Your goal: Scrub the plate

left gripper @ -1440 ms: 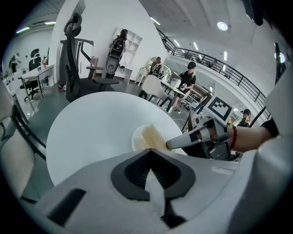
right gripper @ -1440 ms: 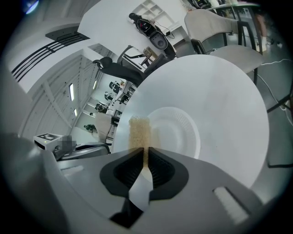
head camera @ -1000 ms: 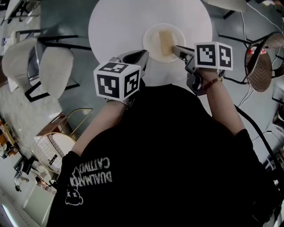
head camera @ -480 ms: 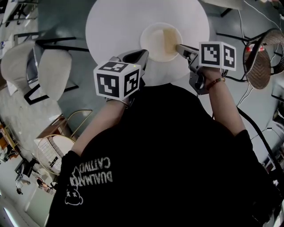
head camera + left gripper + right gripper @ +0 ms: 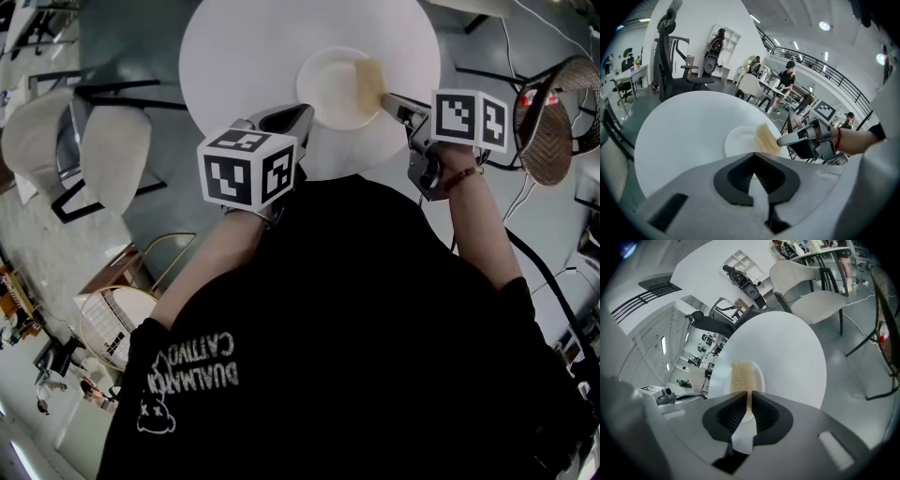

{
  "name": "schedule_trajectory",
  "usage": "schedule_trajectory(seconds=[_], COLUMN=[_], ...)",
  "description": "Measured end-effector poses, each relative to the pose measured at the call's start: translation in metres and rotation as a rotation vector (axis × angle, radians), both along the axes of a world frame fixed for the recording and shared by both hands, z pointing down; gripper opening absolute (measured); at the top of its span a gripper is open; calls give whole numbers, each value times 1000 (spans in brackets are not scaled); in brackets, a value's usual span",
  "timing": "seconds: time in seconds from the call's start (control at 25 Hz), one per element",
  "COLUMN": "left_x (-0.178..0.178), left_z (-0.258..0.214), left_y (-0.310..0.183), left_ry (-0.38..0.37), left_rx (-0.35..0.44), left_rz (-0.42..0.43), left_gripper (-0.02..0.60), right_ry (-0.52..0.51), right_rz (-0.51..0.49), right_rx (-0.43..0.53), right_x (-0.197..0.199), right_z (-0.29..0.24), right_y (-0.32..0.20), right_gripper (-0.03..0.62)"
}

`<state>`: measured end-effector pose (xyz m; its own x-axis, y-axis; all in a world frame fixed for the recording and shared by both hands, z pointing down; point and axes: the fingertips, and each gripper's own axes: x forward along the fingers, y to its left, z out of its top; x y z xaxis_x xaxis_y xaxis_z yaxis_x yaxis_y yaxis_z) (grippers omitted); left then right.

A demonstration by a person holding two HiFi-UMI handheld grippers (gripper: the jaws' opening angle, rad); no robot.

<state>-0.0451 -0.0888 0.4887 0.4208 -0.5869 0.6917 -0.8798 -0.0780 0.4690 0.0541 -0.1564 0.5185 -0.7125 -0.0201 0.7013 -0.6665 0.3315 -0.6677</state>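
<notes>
A cream plate lies near the front edge of a round white table. My left gripper is at the plate's near-left rim, and in the left gripper view its jaws are shut on that rim. My right gripper is shut on a tan sponge, which rests on the plate's right edge. In the right gripper view the sponge runs straight out from the shut jaws over the plate. The left gripper view shows the sponge and the right gripper at the plate's right side.
A white chair stands left of the table and a wicker chair to the right. A gold wire side table sits on the floor at lower left. Cables trail across the floor at right.
The right gripper has dragged the sponge from the plate's middle to its right edge. The left gripper has stayed put on the rim.
</notes>
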Motion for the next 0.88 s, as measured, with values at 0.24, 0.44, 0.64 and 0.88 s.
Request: schedule_trajectory(seconds=[0.24, 0.44, 0.64, 0.88], left_x=[22, 24, 20, 6], left_z=[-5, -4, -9, -13], left_y=[-5, -6, -5, 4], left_ry=[-4, -10, -21, -48], left_rx=[2, -1, 6, 15], left_rz=[8, 12, -11, -48], left_gripper=[-2, -2, -2, -2], right_ry=[-7, -27, -77, -107], right_rz=[29, 50, 6, -147], right_rx=[10, 15, 14, -19], right_x=[30, 33, 14, -35], right_z=[-8, -13, -23, -20], right_y=[-9, -14, -6, 32], right_gripper=[35, 35, 35, 35])
